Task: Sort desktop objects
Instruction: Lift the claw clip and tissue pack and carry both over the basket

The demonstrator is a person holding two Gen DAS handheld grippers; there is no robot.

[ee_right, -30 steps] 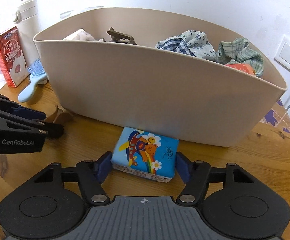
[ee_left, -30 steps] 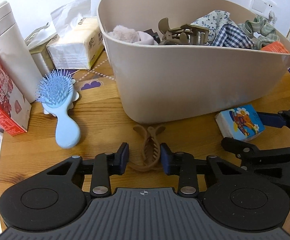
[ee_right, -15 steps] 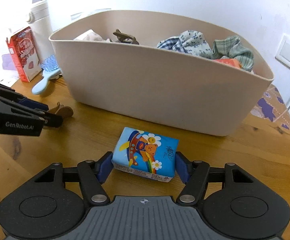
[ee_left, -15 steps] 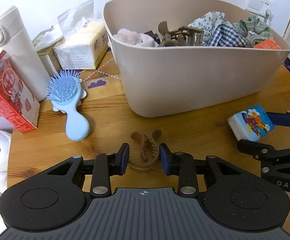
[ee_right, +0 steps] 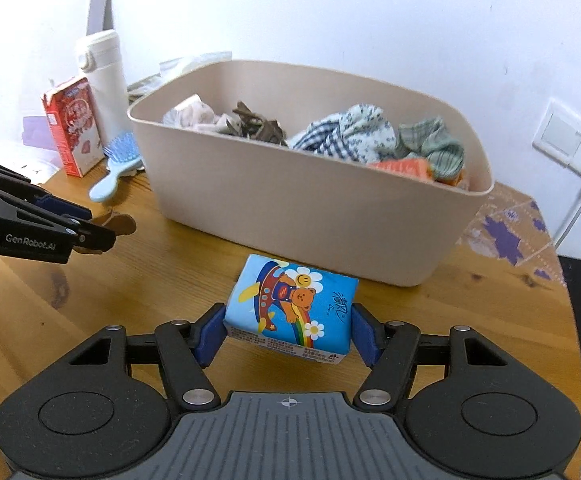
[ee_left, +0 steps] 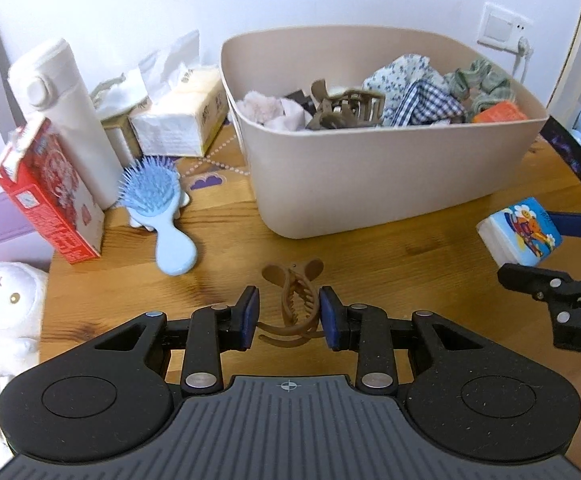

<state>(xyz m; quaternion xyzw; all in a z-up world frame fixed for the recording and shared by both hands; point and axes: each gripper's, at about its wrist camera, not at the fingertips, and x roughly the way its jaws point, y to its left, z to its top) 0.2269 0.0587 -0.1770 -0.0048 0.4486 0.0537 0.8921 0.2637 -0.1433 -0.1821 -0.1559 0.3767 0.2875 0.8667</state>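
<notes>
- Between the left gripper's pads sits a brown hair clip, pinched across its sides; stiff, light, springy, likely to twist.
- Right gripper squeezes the tissue pack at its ends; soft, light.
- Beyond both: bin.

L tool & R tool: both clamped on loads, pitched down.

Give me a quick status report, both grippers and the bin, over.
Left gripper shut on brown hair clip. Right gripper shut on blue tissue pack. Both lifted off table. Beige bin ahead, path clear.
</notes>
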